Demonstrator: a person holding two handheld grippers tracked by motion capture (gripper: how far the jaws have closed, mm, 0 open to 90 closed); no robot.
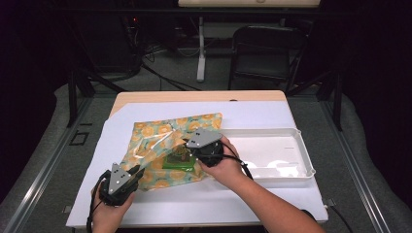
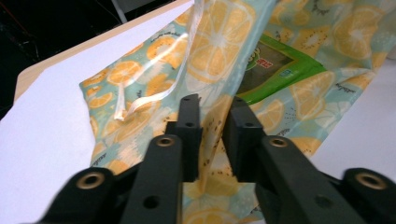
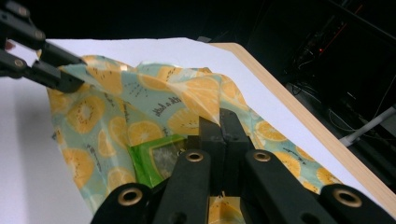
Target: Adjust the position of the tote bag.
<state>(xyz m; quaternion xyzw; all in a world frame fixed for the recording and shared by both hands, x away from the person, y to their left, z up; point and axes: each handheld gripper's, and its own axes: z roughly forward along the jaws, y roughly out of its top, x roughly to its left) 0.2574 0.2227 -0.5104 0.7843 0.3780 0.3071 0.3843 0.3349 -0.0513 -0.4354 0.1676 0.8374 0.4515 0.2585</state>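
A clear plastic bag (image 1: pixel 160 133) printed with orange slices lies on the white sheet, its top layer pulled up into a tent. A green packet (image 1: pixel 179 159) sits under that raised layer, inside the bag's mouth. My left gripper (image 1: pixel 141 170) is at the bag's near left corner. In the left gripper view a fold of the bag (image 2: pixel 219 42) stands between its jaws (image 2: pixel 212 105), pinched. My right gripper (image 1: pixel 187 145) is shut on the upper film above the packet (image 3: pixel 149 156). From the right gripper (image 3: pixel 219 119) the film stretches across to the left gripper (image 3: pixel 70 81).
A white plastic tray (image 1: pixel 291 133) stands just right of the bag, beside my right hand. The white sheet (image 1: pixel 218 199) covers the wooden table (image 1: pixel 194 96). A pale ribbon strip (image 2: pixel 154 98) hangs along the bag's edge. A dark chair (image 1: pixel 267 48) stands beyond the table.
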